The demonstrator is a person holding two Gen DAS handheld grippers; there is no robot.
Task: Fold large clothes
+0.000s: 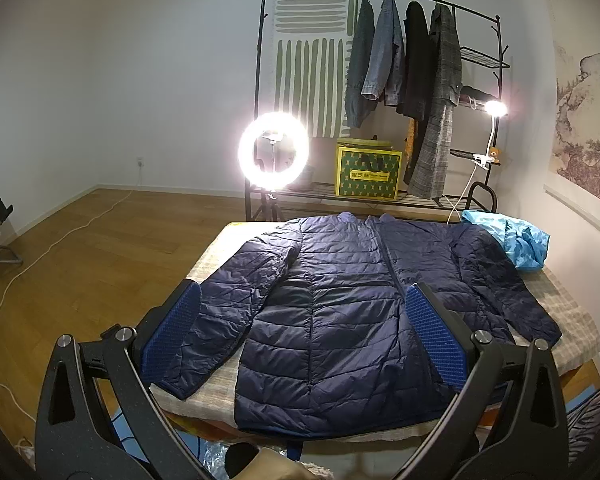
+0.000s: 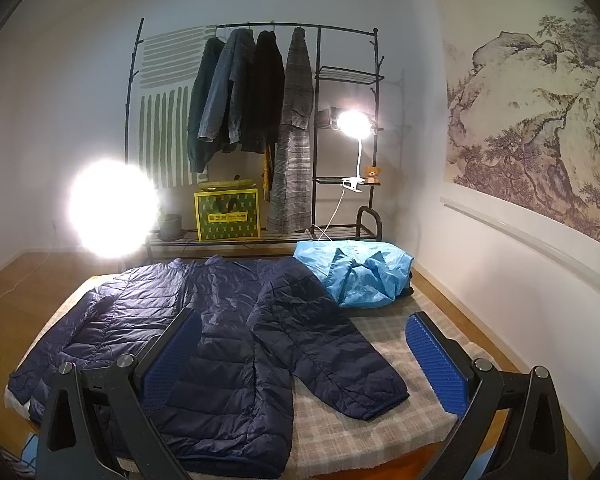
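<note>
A navy quilted puffer jacket (image 1: 340, 300) lies flat and zipped on a low table covered by a checked cloth (image 1: 572, 304), collar at the far end, both sleeves spread to the sides. It also shows in the right wrist view (image 2: 204, 340). My left gripper (image 1: 300, 320) is open and empty, held above the jacket's near hem. My right gripper (image 2: 304, 352) is open and empty, held above the jacket's right sleeve (image 2: 328, 352) and the bare cloth (image 2: 380, 432).
A crumpled light blue garment (image 2: 360, 276) lies at the table's far right corner. Behind stand a lit ring light (image 1: 274, 150), a clothes rack (image 1: 404, 80) with hanging coats, a yellow box (image 1: 368, 172) and a clip lamp (image 2: 354, 126). Wooden floor lies left; a wall is right.
</note>
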